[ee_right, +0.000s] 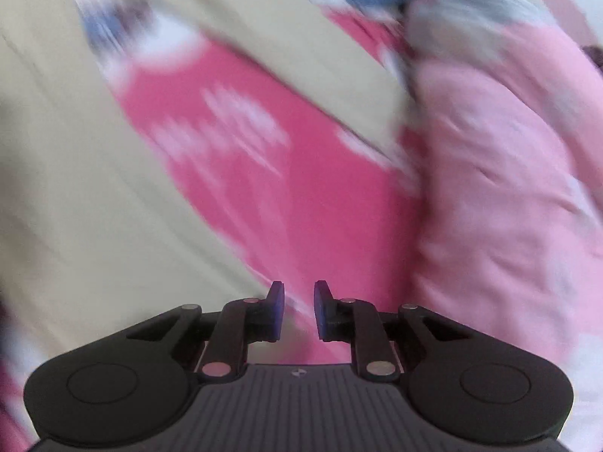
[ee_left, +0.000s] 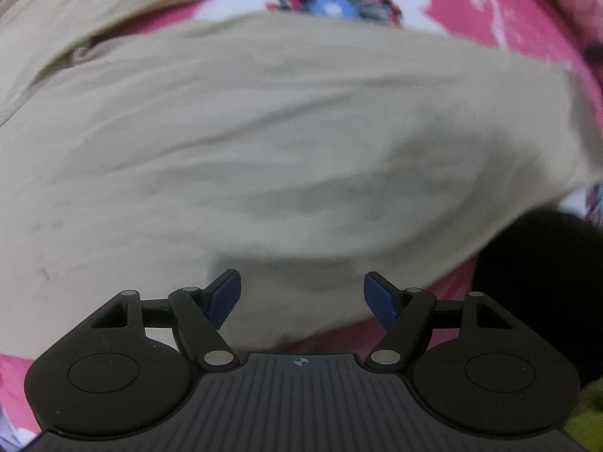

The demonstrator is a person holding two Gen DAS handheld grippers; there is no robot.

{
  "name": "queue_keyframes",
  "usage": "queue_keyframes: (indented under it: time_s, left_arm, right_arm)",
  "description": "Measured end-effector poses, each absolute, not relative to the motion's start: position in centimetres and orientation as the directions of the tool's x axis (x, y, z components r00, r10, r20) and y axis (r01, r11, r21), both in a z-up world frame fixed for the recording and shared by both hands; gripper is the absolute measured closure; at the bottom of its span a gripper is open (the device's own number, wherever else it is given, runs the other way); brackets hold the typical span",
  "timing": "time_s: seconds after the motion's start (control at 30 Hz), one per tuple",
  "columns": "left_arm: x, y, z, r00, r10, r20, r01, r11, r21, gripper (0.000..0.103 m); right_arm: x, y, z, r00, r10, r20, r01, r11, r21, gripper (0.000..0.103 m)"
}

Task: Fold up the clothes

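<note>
Reaching in: we judge a fold about to start; left gripper (ee_left: pixel 302 293) spread wide over beige garment (ee_left: pixel 264 143), right gripper (ee_right: pixel 298 310) part-open, empty, over pink sheet (ee_right: pixel 301 207); next, pinch an edge.

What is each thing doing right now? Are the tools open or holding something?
Left tool: open wide, holding nothing, over the beige cloth.
Right tool: open with a narrow gap, holding nothing.
Beige cloth: wrinkled, lying on the pink sheet.
Pink sheet: spread underneath, partly covered.
Pink garment: bunched up beside the beige cloth.
</note>
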State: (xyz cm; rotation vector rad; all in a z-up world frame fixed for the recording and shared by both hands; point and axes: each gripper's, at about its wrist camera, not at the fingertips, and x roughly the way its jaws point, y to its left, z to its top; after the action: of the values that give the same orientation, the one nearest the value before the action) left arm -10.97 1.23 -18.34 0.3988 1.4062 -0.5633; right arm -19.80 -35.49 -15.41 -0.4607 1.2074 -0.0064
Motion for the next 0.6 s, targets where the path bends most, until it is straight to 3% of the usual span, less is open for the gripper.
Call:
queue_keyframes:
  time_s: [0.07,0.2,0.3,0.4,0.6]
  left_arm:
    - [-10.5,1.3,-18.4,0.085,-0.13,-0.988,0.564,0.824,-0.06,0.03]
    - [-10.4,1.9,-18.7,0.101,-0.12,-0.988,0.516,0.855,-0.051,0.03]
    - [-9.8,4.2,-17.7,0.125,-0.137,-0.983,0.47,0.88,-0.063,0.03]
    - [-7.9,4.9,-17.0,0.197,-0.155,-0.968,0.429,0.902,-0.057,0.03]
    - [-1.3,2.8,-17.3,0.36,-0.141,-0.922,0.354,0.935,-0.004,0.03]
  right_arm:
    - [-20.2,-33.2,-15.4,0.376,-0.13,-0.917,-0.242,0.942,-0.232,0.086]
    - [-22.5,-33.7,-19.8,0.234,-0.126,-0.964,-0.22,0.959,-0.179,0.085]
    - [-24.0,-35.9,-18.8,0.165,-0.151,-0.975,-0.135,0.975,-0.174,0.084]
    - [-22.6,-37.3,-16.6,0.2,-0.177,-0.964,-0.083,0.977,-0.196,0.083]
    - [-12.5,-34.4,-14.0,0.47,-0.107,-0.876,-0.05,0.988,-0.148,0.078]
